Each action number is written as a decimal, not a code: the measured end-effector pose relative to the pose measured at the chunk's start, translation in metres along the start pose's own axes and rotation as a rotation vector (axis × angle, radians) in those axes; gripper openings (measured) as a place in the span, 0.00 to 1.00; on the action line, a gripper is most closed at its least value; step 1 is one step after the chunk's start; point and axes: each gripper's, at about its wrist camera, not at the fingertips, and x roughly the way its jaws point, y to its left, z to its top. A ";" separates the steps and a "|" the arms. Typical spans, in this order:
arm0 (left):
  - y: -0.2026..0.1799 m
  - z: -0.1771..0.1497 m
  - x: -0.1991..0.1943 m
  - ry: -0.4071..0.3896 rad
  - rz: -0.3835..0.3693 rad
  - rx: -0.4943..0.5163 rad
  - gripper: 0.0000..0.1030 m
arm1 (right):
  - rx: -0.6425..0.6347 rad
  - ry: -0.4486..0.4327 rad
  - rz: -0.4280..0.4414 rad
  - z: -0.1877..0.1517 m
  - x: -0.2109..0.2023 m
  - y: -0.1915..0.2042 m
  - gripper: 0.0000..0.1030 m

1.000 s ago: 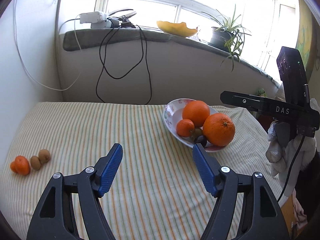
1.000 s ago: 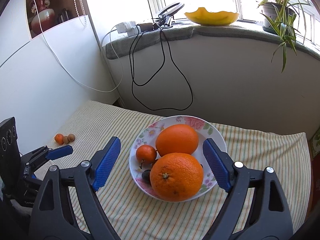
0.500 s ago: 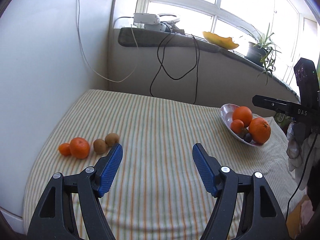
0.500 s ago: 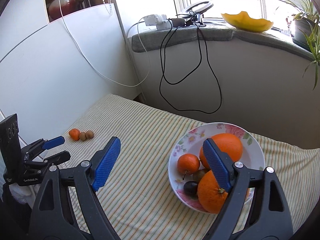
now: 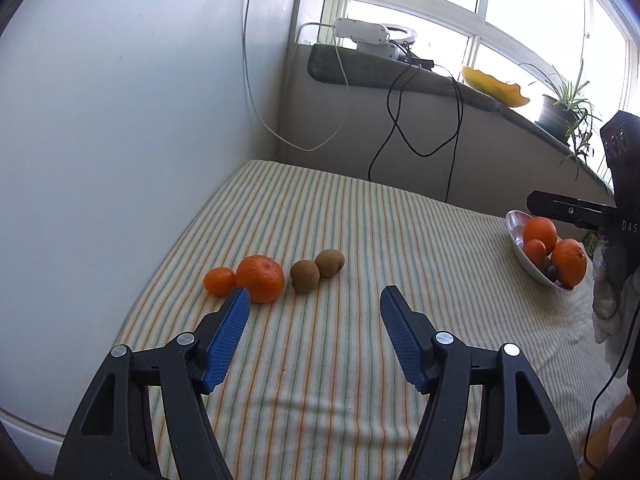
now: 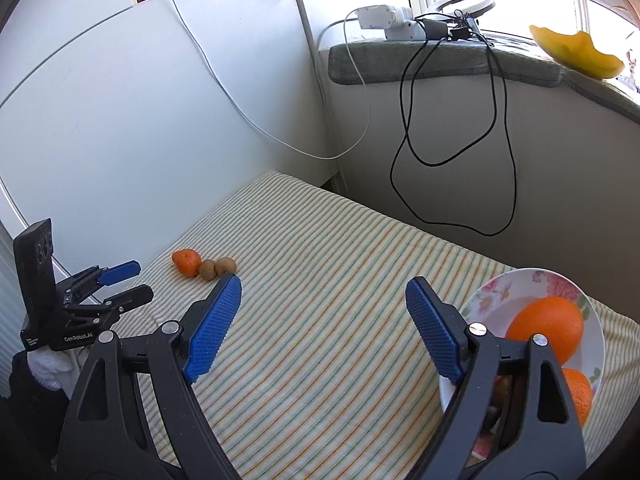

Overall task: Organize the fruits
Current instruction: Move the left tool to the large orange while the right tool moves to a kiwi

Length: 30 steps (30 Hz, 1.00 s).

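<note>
The left gripper (image 5: 314,304) is seen with its jaws closing and nothing between them — bare striped cloth shows in the gap. It is aimed down toward the row of loose fruit just ahead, which suggests it is being lined up for a pick. Its left pad sits just in front of the large tangerine (image 5: 260,278) in this view; whether they touch cannot be told. Beside it lie a small tangerine (image 5: 219,281) on the wall side and two kiwis (image 5: 305,276), the four bunched near the table's (image 5: 400,248) left edge, well apart from the rest.

The right gripper (image 6: 324,304) is held wide open and empty, over bare cloth, with the flowered bowl (image 6: 508,286) just beside its right finger. In that bowl the oranges (image 6: 546,330) are already gathered — judged to be where the loose fruit is meant to go. A dark cable (image 6: 408,120) hangs down the far wall from the sill.
</note>
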 end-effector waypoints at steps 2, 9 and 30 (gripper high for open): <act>0.004 0.000 0.004 0.006 0.014 0.010 0.60 | -0.014 0.014 0.020 0.002 0.012 0.009 0.84; 0.016 -0.001 0.019 0.026 0.029 0.045 0.52 | -0.040 0.089 0.112 0.007 0.058 0.038 0.67; 0.018 -0.001 0.049 0.056 0.029 0.115 0.40 | 0.121 0.267 0.292 0.010 0.178 0.069 0.43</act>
